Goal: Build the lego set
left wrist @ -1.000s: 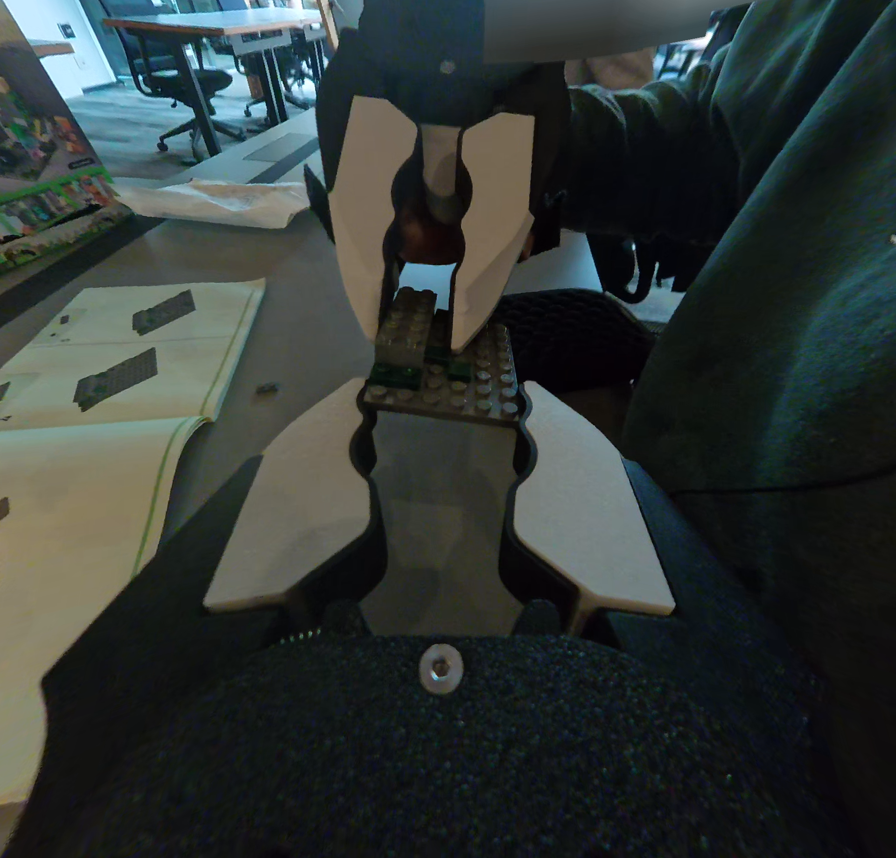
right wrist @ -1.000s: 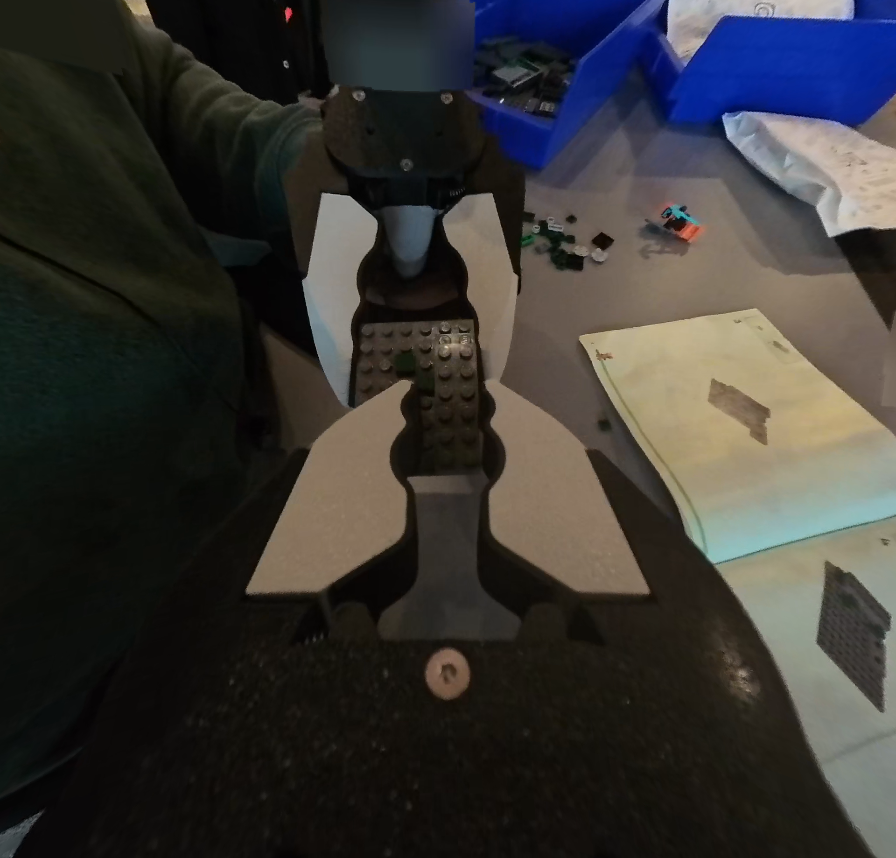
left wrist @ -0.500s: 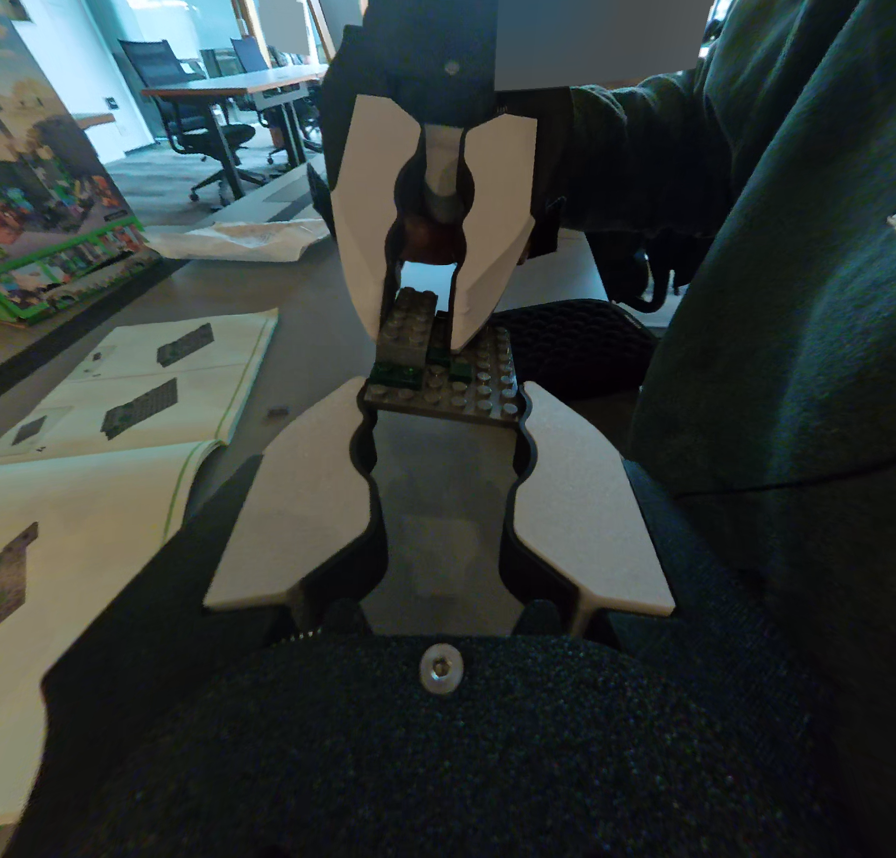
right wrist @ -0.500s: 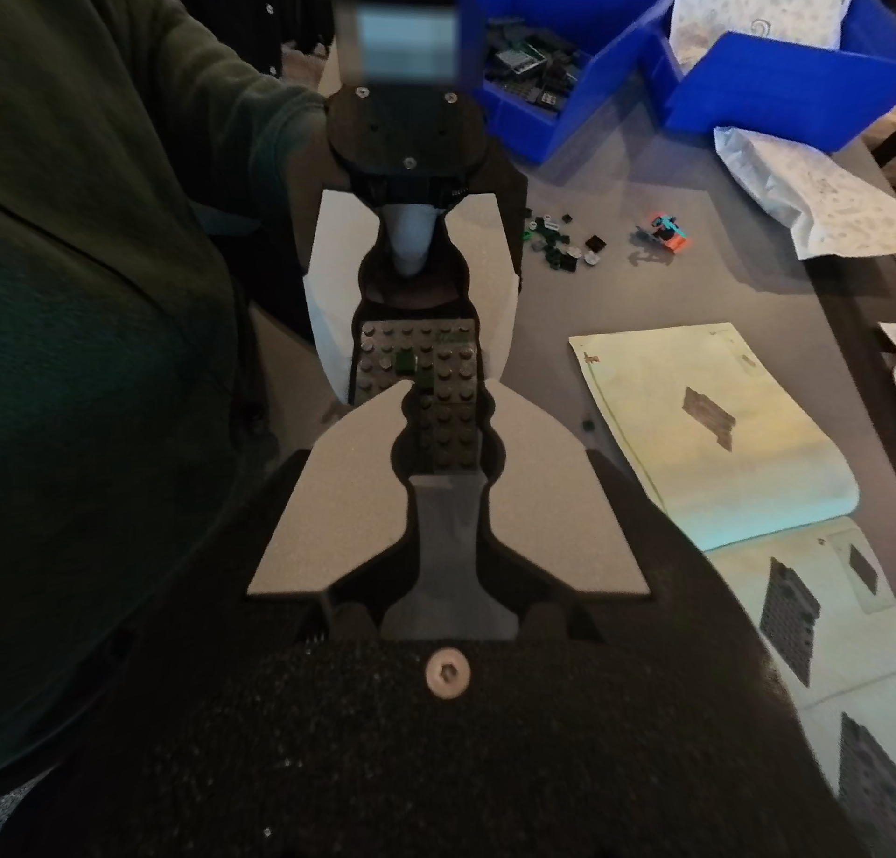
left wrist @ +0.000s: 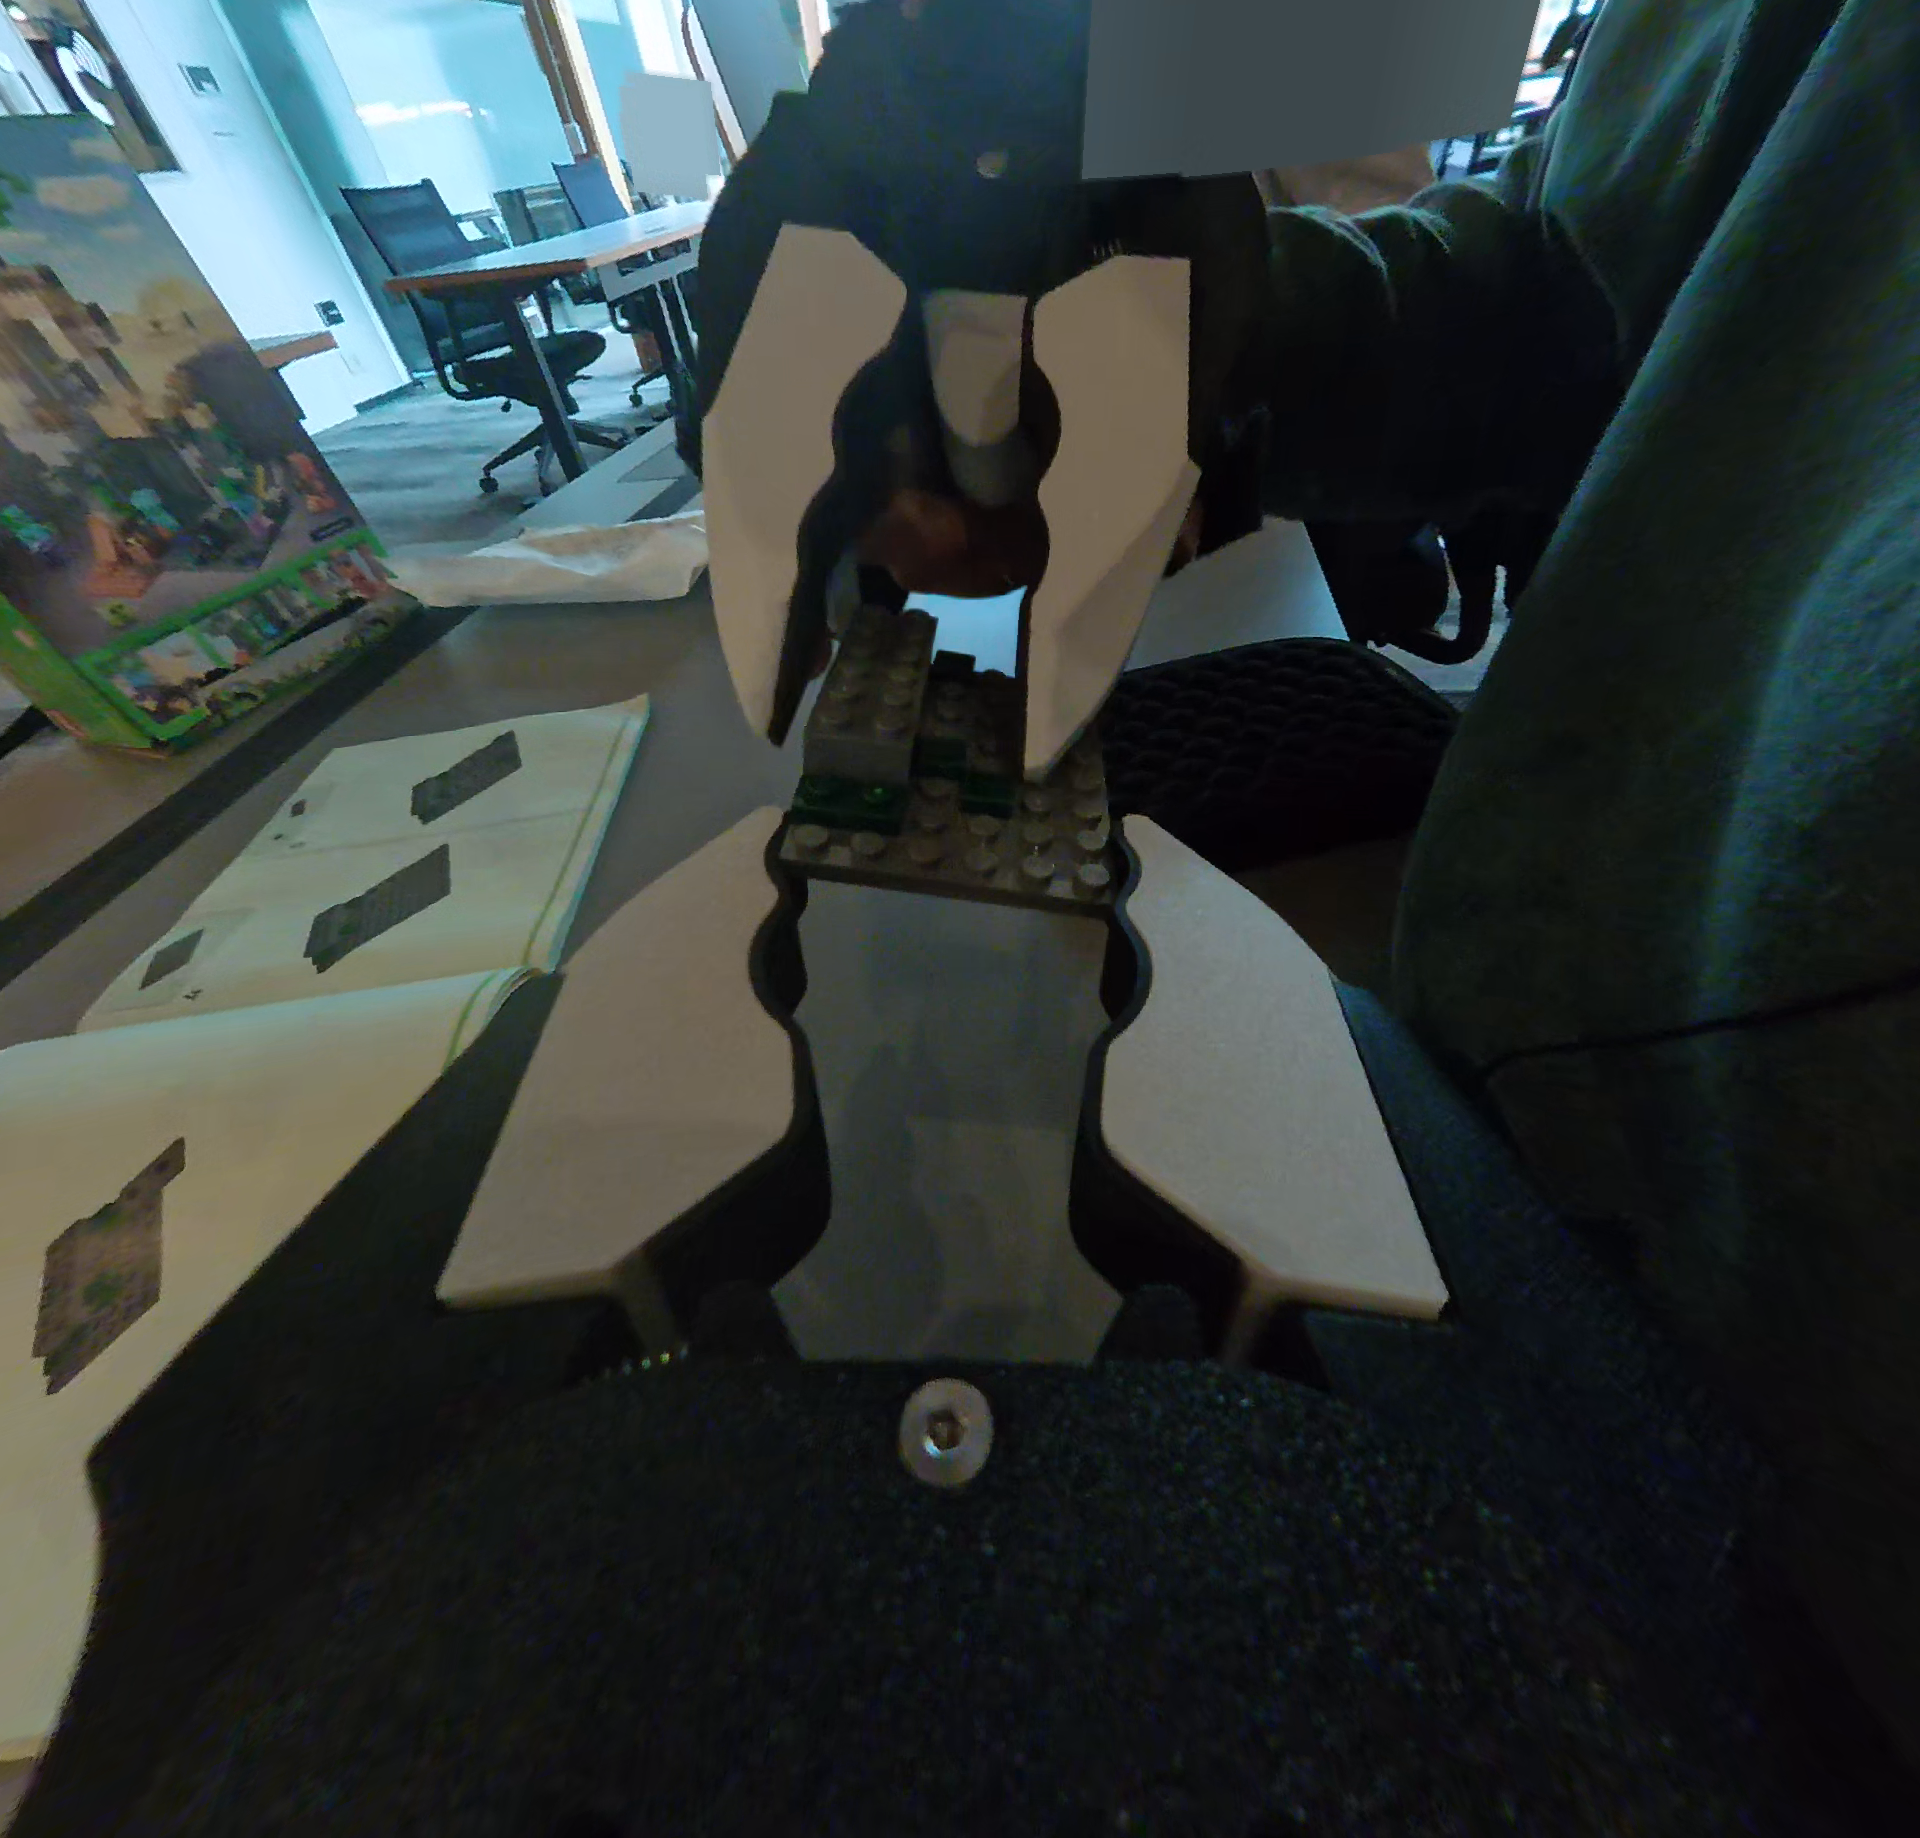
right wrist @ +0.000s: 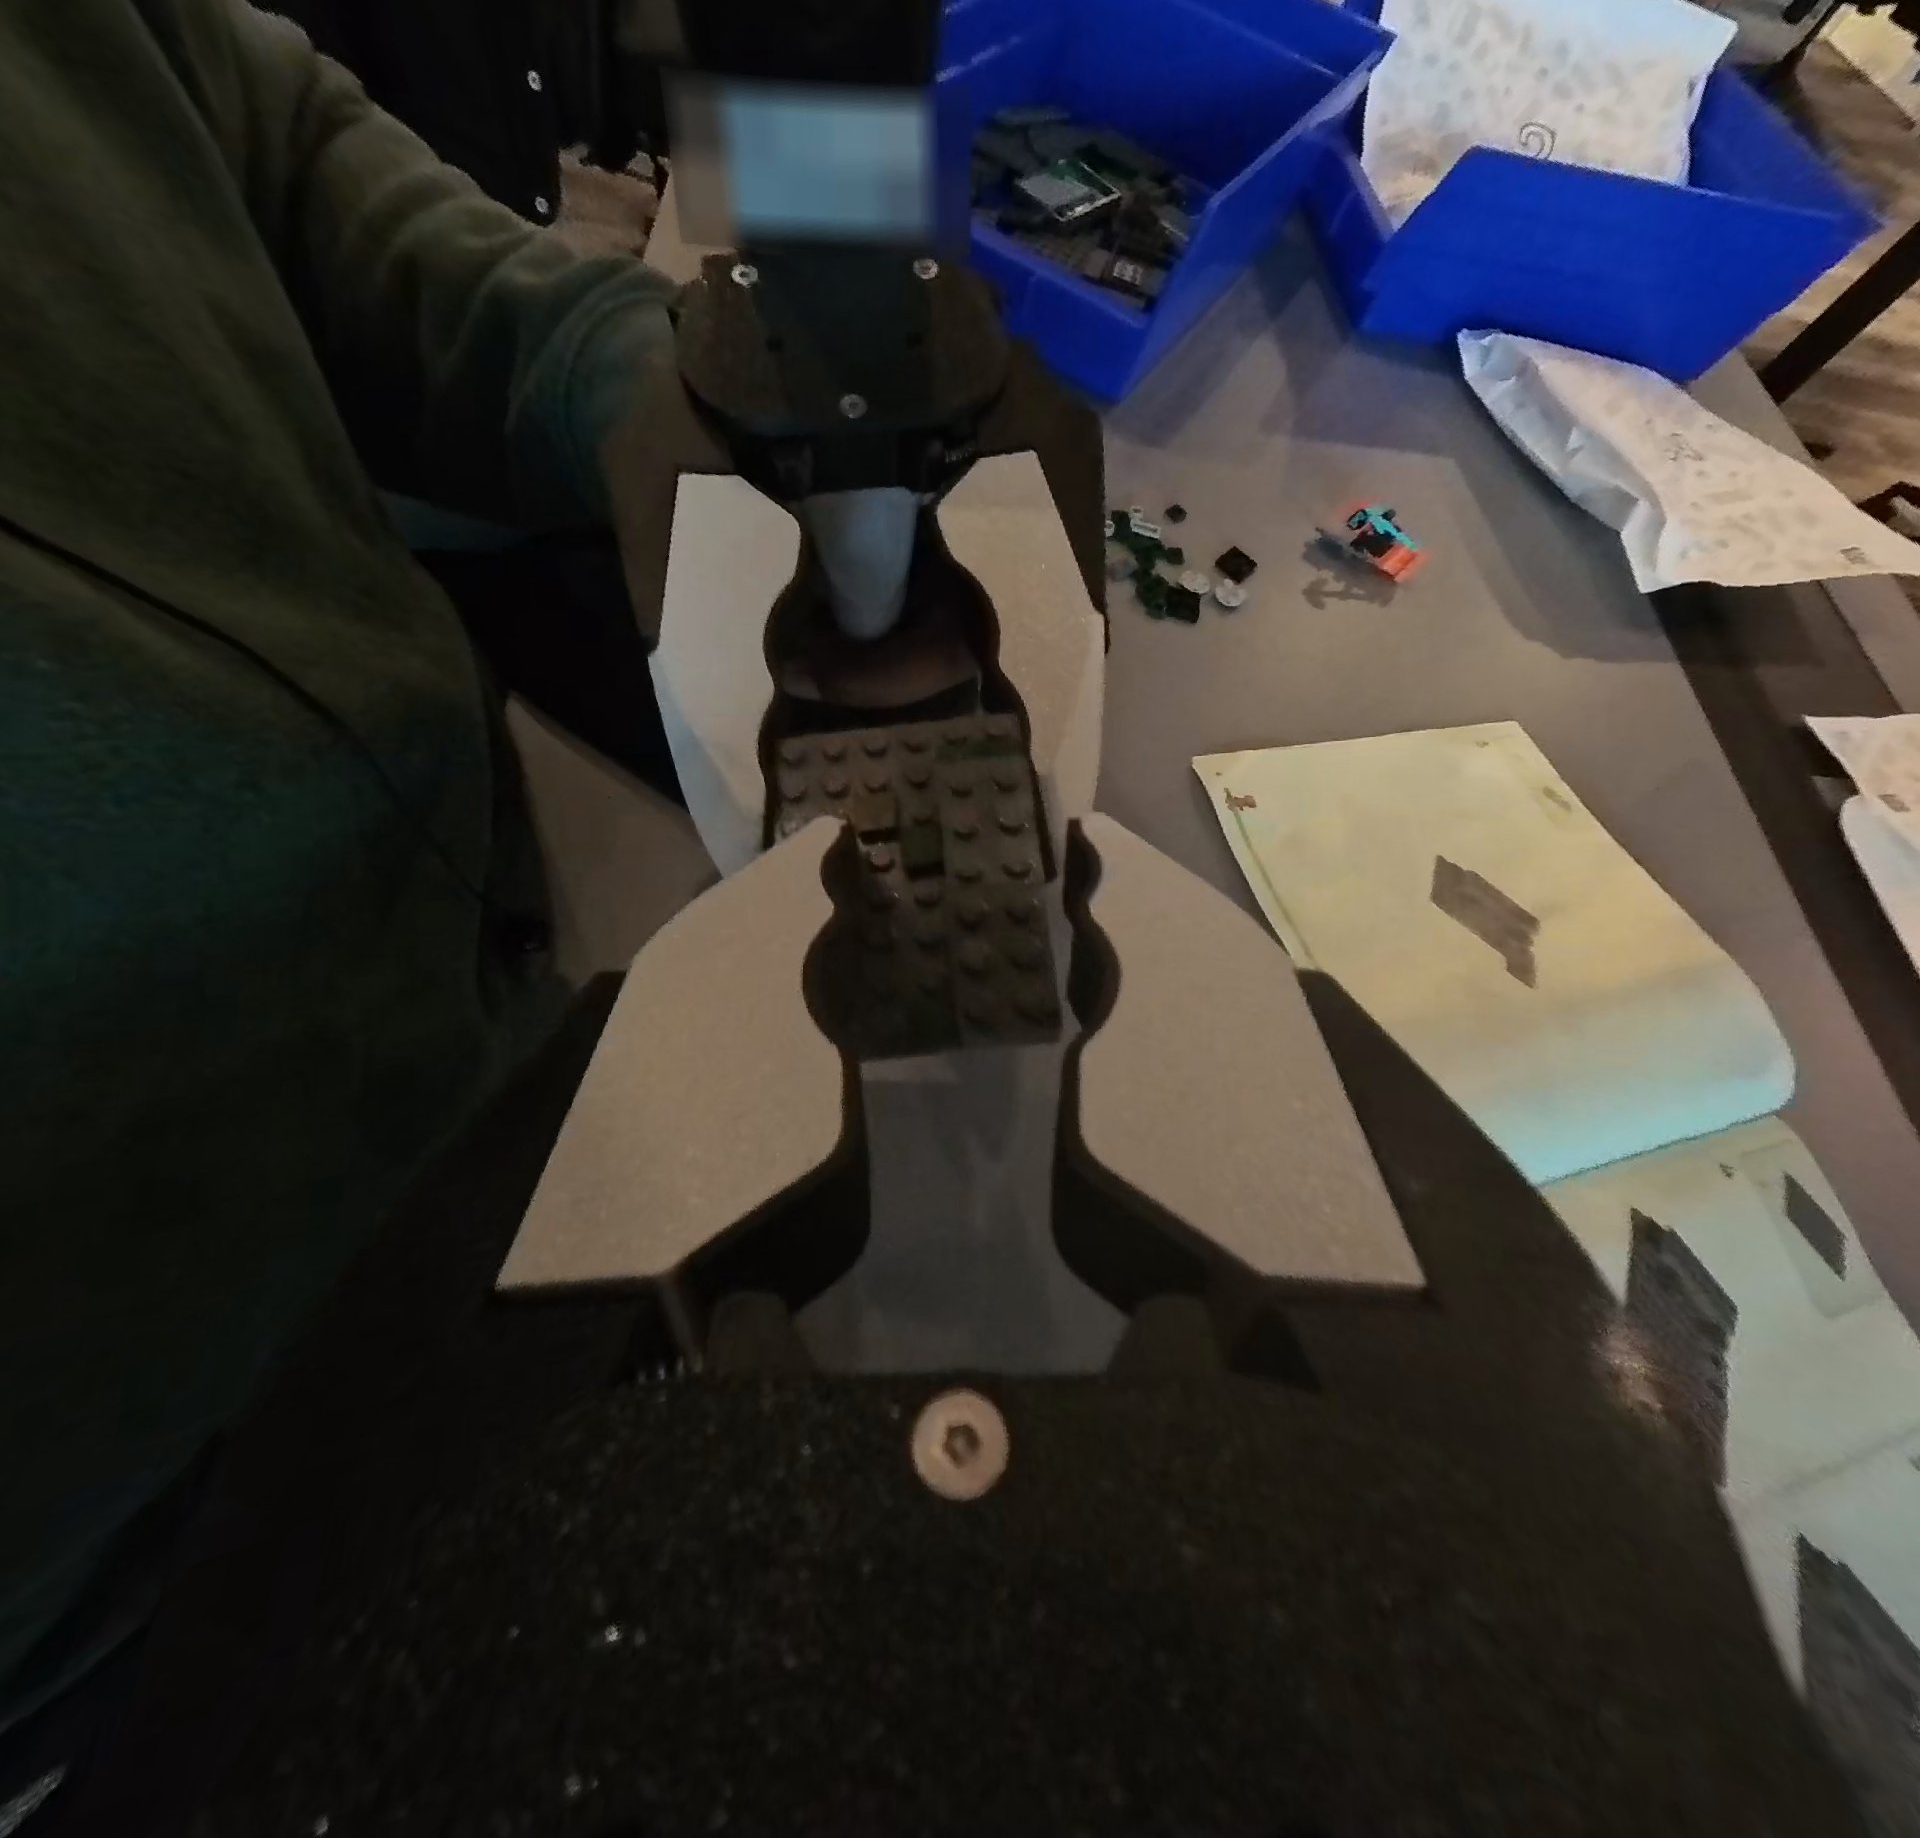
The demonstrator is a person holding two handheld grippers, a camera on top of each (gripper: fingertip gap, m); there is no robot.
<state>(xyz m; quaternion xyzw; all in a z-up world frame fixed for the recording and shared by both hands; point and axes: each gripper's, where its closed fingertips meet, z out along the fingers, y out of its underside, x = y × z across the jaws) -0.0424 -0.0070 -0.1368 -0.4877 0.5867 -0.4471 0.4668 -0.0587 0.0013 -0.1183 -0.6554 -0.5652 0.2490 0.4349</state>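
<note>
My left gripper (left wrist: 951, 853) is shut on the near edge of a dark grey studded baseplate (left wrist: 997, 848) and holds it above the table. A grey brick (left wrist: 873, 687) stands on the plate's left side, with small dark green pieces (left wrist: 847, 801) at its foot. My right gripper (right wrist: 954, 838) comes in from the opposite side, over the plate (right wrist: 966, 957). Its fingers (left wrist: 1091, 541) straddle the grey brick with a gap on the right side, so it is open. The plate's far edge is hidden behind the right gripper.
An open instruction booklet (left wrist: 416, 853) lies on the grey table, also in the right wrist view (right wrist: 1455, 905). The set box (left wrist: 156, 541) stands at the left. Blue bins (right wrist: 1122, 157), loose small pieces (right wrist: 1174, 573), a small orange and teal build (right wrist: 1382, 547) and white paper bags (right wrist: 1662, 479) lie beyond. A person's dark green sleeve (left wrist: 1662, 645) is close on the right.
My right gripper's fingers have spread apart and let go of the grey brick, which stays on the plate. Both grippers and the plate have shifted a little against the background.
</note>
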